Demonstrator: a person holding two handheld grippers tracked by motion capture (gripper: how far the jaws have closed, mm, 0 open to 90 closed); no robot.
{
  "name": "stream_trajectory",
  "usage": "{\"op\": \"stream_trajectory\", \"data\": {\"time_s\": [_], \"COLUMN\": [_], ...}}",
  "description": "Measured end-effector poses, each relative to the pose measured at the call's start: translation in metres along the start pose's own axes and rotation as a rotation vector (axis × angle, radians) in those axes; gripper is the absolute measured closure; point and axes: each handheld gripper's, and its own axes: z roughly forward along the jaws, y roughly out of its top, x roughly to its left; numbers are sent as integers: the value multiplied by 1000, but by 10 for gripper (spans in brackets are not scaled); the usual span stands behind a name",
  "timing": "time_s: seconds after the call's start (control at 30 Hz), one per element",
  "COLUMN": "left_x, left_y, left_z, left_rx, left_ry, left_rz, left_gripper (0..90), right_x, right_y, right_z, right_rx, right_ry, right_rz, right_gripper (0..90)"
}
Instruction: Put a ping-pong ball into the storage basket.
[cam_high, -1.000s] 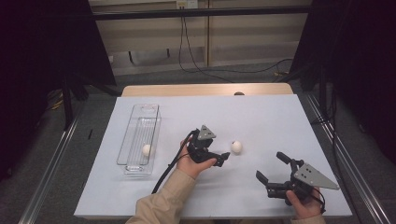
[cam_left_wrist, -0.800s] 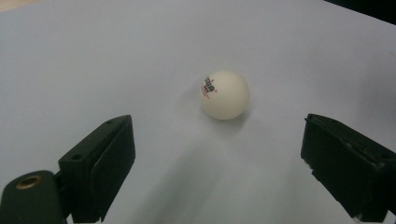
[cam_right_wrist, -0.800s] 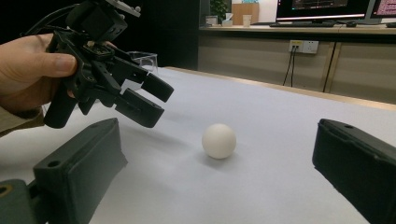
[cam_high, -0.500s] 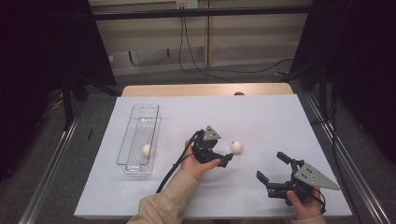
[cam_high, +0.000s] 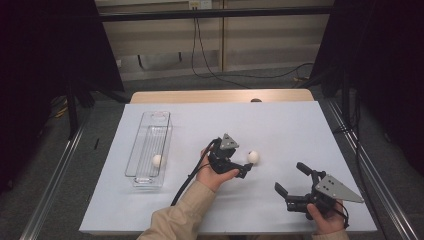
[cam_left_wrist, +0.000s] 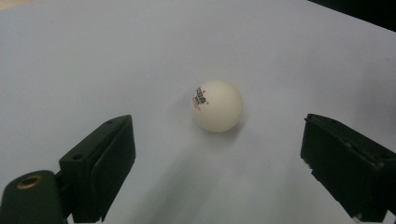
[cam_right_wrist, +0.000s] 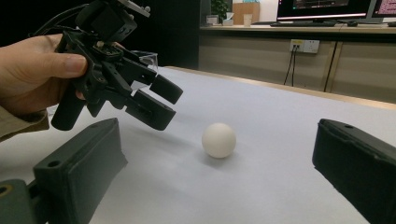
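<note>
As the ball (cam_left_wrist: 218, 105) looks light, smooth and apt to roll, the left gripper (cam_left_wrist: 219, 163), jaws apart, should pinch its widest girth gently.

- I see bare white table (cam_high: 280, 125) all around the ball (cam_high: 253, 157); nothing stands between it and the left gripper (cam_high: 244, 169) just to its left, whose open jaws are wider than the ball.
- Right gripper (cam_high: 290, 180), jaws apart, sits near-right of the ball; the stretch between them is bare.
- Sole obstacle on the table: clear tray (cam_high: 141, 176) at far left, holding a second ball (cam_high: 158, 160), well apart from both grippers.
- Far half of the table lies bare.
</note>
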Motion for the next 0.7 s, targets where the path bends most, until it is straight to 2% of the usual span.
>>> {"op": "stream_trajectory", "data": {"time_s": [0.7], "left_x": [-4], "left_y": [2], "left_z": [9], "left_rx": [14], "left_ry": [-6], "left_rz": [11], "left_gripper": [100], "right_x": [0], "right_y": [1], "right_z": [-1], "right_rx": [-4], "right_ry": [3], "right_rz": [-2], "right_gripper": [11]}}
